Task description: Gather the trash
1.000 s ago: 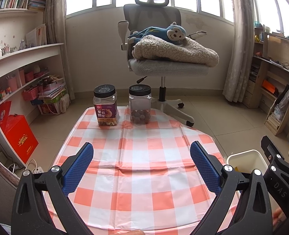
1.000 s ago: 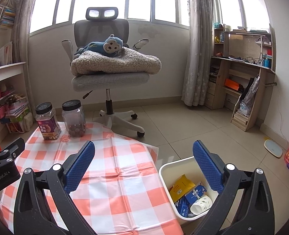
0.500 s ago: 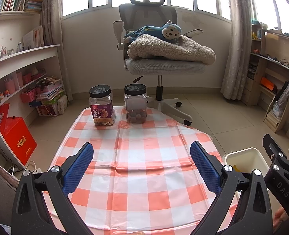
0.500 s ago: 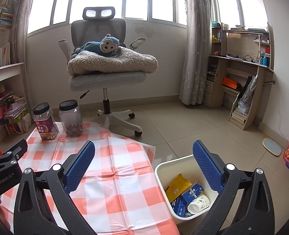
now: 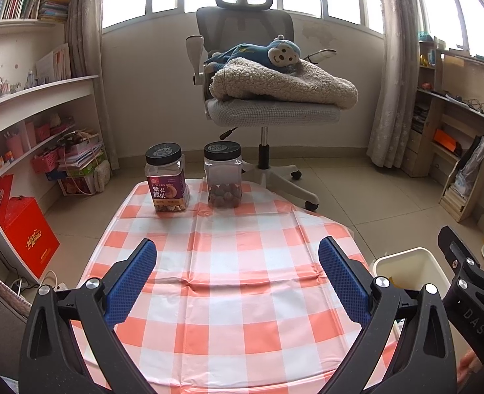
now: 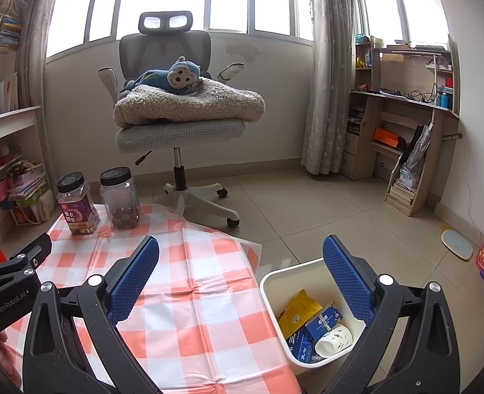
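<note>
Left gripper [image 5: 237, 279]: fingers gaping wide, carrying nothing, hovering over the checked table [image 5: 242, 295]. Right gripper [image 6: 240, 279]: likewise spread and empty, hanging above the table edge and white bin [image 6: 274, 282]. Trash [image 6: 314, 325]: packets and a paper cup lying in the bin. Risk: two snack jars [image 5: 166, 177] standing at the far edge are likely keepers, and could be binned by mistake.
</note>
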The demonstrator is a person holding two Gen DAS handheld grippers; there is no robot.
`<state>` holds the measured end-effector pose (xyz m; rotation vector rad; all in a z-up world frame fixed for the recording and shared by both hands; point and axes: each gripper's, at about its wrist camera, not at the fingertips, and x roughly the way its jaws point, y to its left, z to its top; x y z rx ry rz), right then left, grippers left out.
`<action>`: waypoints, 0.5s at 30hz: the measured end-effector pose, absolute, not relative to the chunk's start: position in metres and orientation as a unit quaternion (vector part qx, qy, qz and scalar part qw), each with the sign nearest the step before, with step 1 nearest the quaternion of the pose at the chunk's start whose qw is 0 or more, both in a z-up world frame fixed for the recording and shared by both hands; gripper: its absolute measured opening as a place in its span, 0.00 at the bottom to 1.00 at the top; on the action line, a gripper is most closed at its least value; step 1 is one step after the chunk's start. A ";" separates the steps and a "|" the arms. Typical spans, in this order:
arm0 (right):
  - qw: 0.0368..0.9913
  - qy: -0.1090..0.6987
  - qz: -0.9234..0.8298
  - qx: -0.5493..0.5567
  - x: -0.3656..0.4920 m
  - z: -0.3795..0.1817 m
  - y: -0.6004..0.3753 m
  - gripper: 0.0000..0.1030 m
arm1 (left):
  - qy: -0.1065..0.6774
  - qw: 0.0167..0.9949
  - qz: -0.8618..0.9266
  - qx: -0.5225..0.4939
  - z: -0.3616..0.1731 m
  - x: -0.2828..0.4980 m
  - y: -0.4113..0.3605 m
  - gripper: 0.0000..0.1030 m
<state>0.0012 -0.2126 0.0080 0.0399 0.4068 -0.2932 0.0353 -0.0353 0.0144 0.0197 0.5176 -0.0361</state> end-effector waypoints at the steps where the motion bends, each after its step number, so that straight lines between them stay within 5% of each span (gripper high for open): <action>1: 0.969 0.201 -0.145 0.020 0.001 0.008 -0.213 0.93 | 0.252 0.968 -0.021 0.008 0.014 0.034 -0.036 0.93; 15: 0.968 0.200 -0.148 0.021 0.000 0.008 -0.215 0.93 | 0.234 0.972 -0.028 0.014 0.015 0.031 -0.041 0.92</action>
